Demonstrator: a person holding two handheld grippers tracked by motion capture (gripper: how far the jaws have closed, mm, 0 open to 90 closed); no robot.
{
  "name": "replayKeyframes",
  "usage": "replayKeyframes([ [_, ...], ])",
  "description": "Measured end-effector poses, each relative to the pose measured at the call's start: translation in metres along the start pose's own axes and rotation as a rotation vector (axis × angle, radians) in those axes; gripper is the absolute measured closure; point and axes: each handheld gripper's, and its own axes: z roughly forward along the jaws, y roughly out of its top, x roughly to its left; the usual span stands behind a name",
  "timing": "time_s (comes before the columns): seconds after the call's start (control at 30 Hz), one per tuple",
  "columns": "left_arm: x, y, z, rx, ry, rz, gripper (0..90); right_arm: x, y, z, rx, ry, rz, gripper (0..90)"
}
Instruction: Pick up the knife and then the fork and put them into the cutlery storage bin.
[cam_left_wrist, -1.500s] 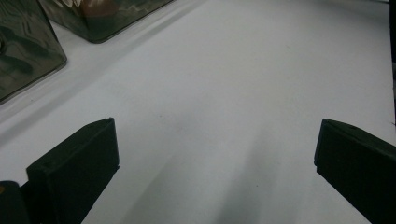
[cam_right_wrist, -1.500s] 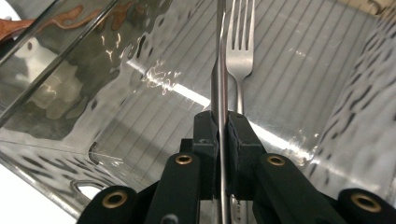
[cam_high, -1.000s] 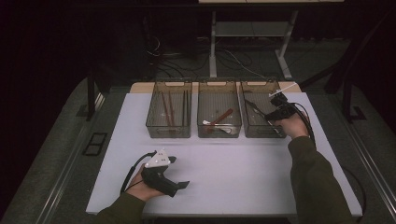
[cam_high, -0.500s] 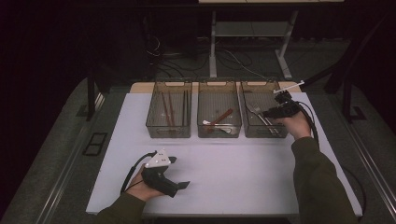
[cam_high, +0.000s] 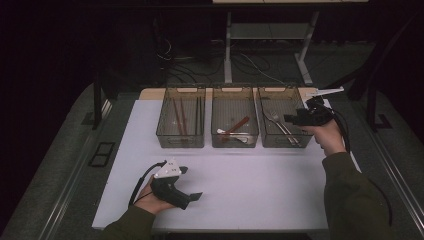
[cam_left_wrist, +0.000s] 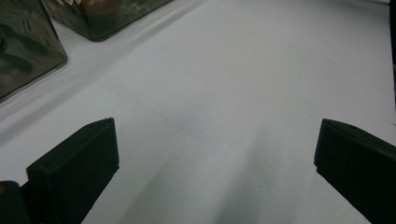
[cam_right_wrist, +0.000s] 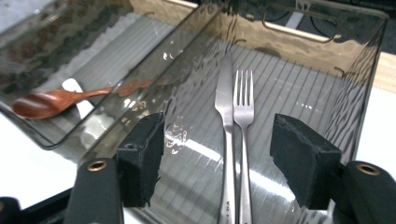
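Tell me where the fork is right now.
The fork lies flat in the rightmost bin of the three, side by side with a knife, in the high view just left of the right gripper, whose open jaws flank both in its own view.

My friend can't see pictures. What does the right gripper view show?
The open right gripper hangs over a clear bin holding a metal knife and fork side by side. Left, another bin holds a reddish wooden spoon.

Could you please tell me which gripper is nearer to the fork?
Right. The right gripper hovers over the fork, jaws open; the left gripper rests far off on the table's near edge.
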Motion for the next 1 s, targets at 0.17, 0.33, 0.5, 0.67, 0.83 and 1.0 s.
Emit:
replayKeyframes([
  [0.17,0.001,0.000,0.000,0.000,0.006,-0.003,0.0,0.006,-0.007,-0.012,-0.041,0.001,-0.008,29.3],
  [0.33,-0.001,0.001,-0.001,-0.001,0.011,0.002,0.0,0.018,-0.017,-0.022,-0.089,0.014,-0.019,25.0],
  [0.5,-0.001,-0.001,-0.002,-0.004,0.011,0.001,0.0,0.035,-0.031,-0.030,-0.134,0.048,-0.033,19.4],
  [0.67,-0.001,-0.001,-0.003,-0.006,0.013,0.004,0.0,0.048,-0.044,-0.034,-0.159,0.075,-0.055,18.5],
  [0.83,0.000,-0.001,-0.003,-0.007,0.012,-0.001,0.0,0.060,-0.062,-0.037,-0.169,0.091,-0.086,18.4],
  [1.0,0.000,-0.002,-0.004,-0.010,0.017,-0.001,0.0,0.067,-0.079,-0.039,-0.170,0.113,-0.090,18.3],
])
